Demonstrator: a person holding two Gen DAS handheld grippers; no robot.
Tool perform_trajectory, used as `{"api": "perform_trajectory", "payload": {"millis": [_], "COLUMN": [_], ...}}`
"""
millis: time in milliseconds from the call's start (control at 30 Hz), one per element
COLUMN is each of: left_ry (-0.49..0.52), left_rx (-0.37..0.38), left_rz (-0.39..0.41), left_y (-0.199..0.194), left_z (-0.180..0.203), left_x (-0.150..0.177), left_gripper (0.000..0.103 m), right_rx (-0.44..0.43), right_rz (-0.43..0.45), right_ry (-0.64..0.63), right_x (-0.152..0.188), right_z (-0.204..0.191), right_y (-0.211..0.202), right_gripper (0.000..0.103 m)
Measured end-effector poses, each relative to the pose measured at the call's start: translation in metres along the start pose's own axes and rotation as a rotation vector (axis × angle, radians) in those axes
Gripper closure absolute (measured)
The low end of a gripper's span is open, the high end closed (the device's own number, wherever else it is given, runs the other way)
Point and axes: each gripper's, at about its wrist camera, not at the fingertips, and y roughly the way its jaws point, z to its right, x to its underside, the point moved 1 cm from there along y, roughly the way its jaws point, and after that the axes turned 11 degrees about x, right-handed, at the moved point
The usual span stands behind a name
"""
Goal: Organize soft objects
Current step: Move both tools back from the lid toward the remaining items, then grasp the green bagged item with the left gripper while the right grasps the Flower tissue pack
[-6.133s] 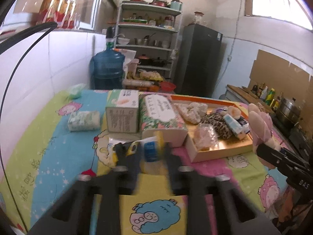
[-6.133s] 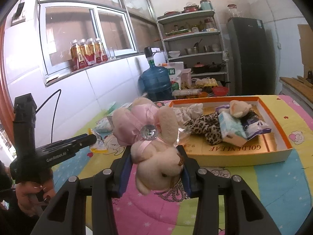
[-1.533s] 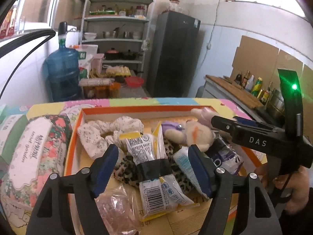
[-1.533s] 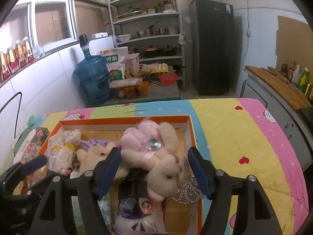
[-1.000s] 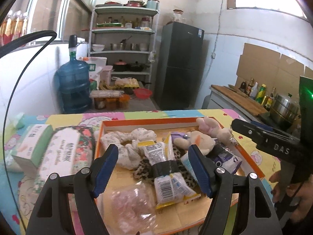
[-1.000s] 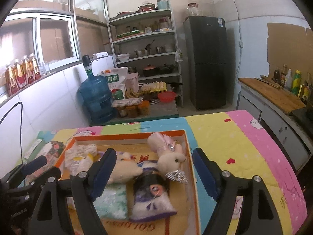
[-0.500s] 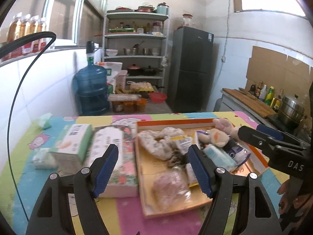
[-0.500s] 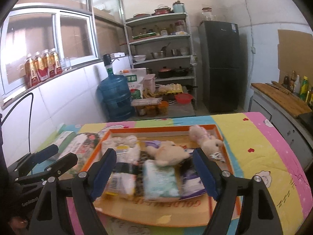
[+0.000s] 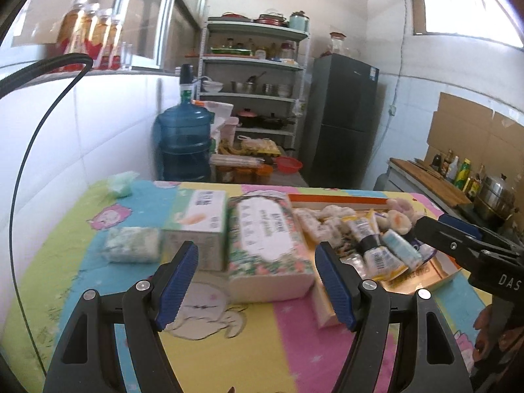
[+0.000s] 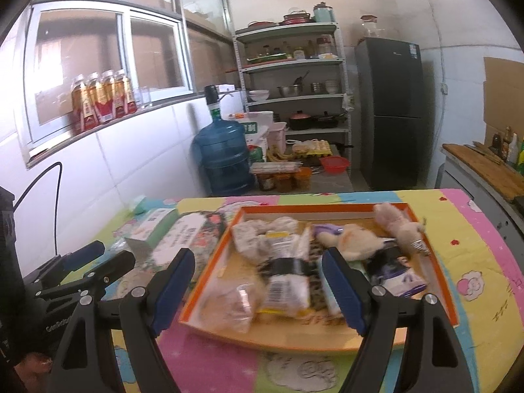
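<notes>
My left gripper (image 9: 255,283) is open and holds nothing, hovering over the patterned tablecloth short of a floral tissue pack (image 9: 268,245) and a green-and-white tissue box (image 9: 196,226). My right gripper (image 10: 258,291) is also open and empty, in front of the orange tray's (image 10: 327,209) near edge. In the tray lie a pink plush rabbit (image 10: 399,226), a cream plush bear (image 10: 353,240), a snack packet with a black band (image 10: 288,275), a clear bag (image 10: 229,301), white cloth (image 10: 262,232) and a purple pack (image 10: 396,271). The same tray (image 9: 337,200) shows at the right of the left wrist view.
A small soft tissue pack (image 9: 131,245) and a green packet (image 9: 122,181) lie at the table's left, near the tiled wall. Behind the table stand a blue water jug (image 10: 222,157), a shelf rack and a dark fridge (image 10: 393,111). A counter with bottles runs along the right.
Both grippers have drawn back from the tray, which looks smaller now. The left view has swung left, bringing the tissue packs in front of its fingers. Both grippers stayed open.
</notes>
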Motion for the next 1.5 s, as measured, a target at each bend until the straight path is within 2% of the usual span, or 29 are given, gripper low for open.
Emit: {"api": "perform_trajectory", "payload": {"millis": [133, 300, 467, 667, 867, 967, 1067, 1233, 1500], "left_ry": [-0.018, -0.04, -0.056, -0.055, -0.053, -0.045, -0.048, -0.053, -0.078], "left_rx": [-0.017, -0.048, -0.028, -0.021, -0.017, -0.008, 0.001, -0.001, -0.028], "left_rz": [0.004, 0.004, -0.002, -0.004, -0.017, -0.02, -0.019, -0.028, -0.058], "left_y": [-0.013, -0.026, -0.037, -0.056, -0.067, -0.07, -0.072, -0.068, -0.057], "left_z": [-0.025, -0.051, -0.073, -0.089, -0.107, -0.115, -0.12, -0.127, -0.149], "left_x": [0.007, 0.016, 0.024, 0.034, 0.046, 0.05, 0.053, 0.058, 0.061], "left_gripper": [0.028, 0.028, 0.028, 0.028, 0.028, 0.028, 0.028, 0.028, 0.028], "right_rx": [-0.022, -0.099, -0.168, -0.36, -0.521, -0.649, -0.698, -0.676, -0.527], "right_rz": [0.0, -0.01, -0.008, -0.014, -0.03, -0.087, -0.155, -0.292, -0.437], "right_ry": [-0.015, -0.049, -0.102, -0.222, -0.431, -0.554, -0.717, -0.953, -1.239], "right_x": [0.003, 0.004, 0.006, 0.002, -0.025, -0.042, -0.051, -0.053, -0.02], "right_z": [-0.017, -0.043, -0.071, -0.107, -0.16, -0.195, -0.231, -0.29, -0.346], "right_y": [-0.002, -0.002, -0.003, 0.002, 0.021, 0.039, 0.061, 0.111, 0.181], "right_gripper": [0.023, 0.023, 0.023, 0.023, 0.023, 0.023, 0.023, 0.023, 0.023]}}
